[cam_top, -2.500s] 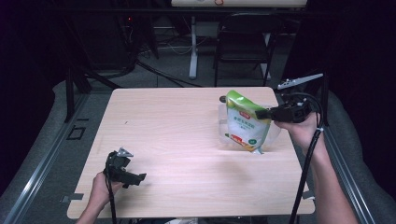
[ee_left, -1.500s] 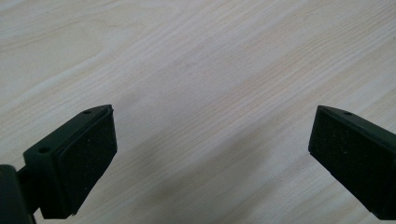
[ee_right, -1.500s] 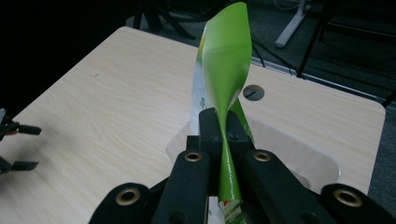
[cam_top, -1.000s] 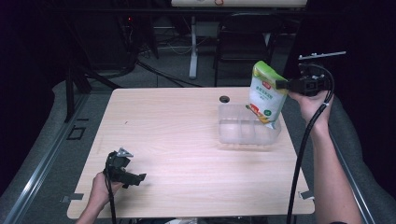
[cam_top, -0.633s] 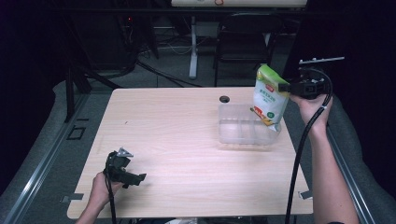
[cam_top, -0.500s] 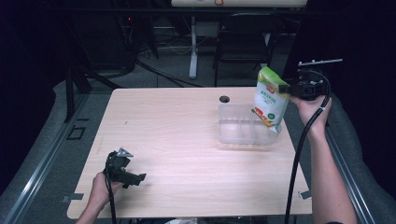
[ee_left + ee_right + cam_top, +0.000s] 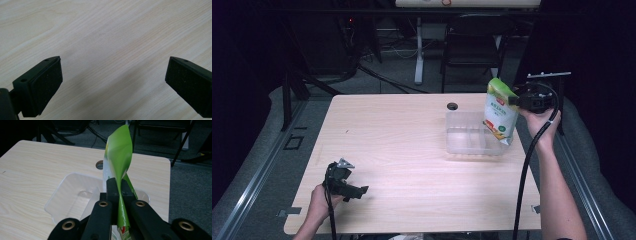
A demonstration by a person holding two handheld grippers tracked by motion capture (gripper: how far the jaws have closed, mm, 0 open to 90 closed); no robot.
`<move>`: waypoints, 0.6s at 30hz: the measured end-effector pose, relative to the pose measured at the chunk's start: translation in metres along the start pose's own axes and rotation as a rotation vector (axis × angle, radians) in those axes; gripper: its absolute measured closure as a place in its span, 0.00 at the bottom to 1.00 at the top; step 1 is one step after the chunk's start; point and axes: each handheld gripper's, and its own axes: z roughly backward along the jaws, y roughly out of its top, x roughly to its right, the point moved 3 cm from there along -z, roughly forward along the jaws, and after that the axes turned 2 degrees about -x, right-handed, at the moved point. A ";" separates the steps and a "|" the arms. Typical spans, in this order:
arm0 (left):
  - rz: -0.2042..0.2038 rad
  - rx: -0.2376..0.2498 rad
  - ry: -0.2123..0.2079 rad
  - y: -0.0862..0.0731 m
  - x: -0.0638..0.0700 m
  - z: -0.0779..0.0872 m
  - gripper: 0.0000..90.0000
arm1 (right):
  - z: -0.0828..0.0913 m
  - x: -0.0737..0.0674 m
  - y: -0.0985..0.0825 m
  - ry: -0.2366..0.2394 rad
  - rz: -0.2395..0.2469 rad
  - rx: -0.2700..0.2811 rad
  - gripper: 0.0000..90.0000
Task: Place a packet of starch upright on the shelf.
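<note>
The right gripper [image 7: 515, 100] pinches the top edge of the green-and-white pouch [image 7: 500, 113], which hangs over the clear plastic tray [image 7: 467, 135], while the left gripper [image 7: 362, 190], jaws spread wide, rests near the table [image 7: 402, 150] front edge.

Print on the green pouch [image 7: 500, 113] is too small to read. Its lower end drops behind the right tongs [image 7: 119, 195] in the right gripper view. The clear tray's [image 7: 464, 140] right wall sits hidden behind the pouch. The counter's [image 7: 412, 150] near edge is cut off below.
</note>
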 end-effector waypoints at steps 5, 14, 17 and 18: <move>0.001 0.001 -0.002 0.000 0.000 0.000 0.01 | -0.009 0.004 -0.007 0.010 -0.005 0.003 1.00; -0.002 0.002 0.001 0.000 0.000 0.000 0.01 | -0.023 0.008 -0.015 0.025 -0.015 0.018 1.00; -0.002 0.002 0.002 0.000 0.000 0.000 0.01 | -0.029 0.011 -0.022 0.021 -0.018 0.009 1.00; -0.002 0.002 0.002 0.000 0.000 0.000 0.01 | -0.029 0.012 -0.024 0.019 -0.021 0.006 1.00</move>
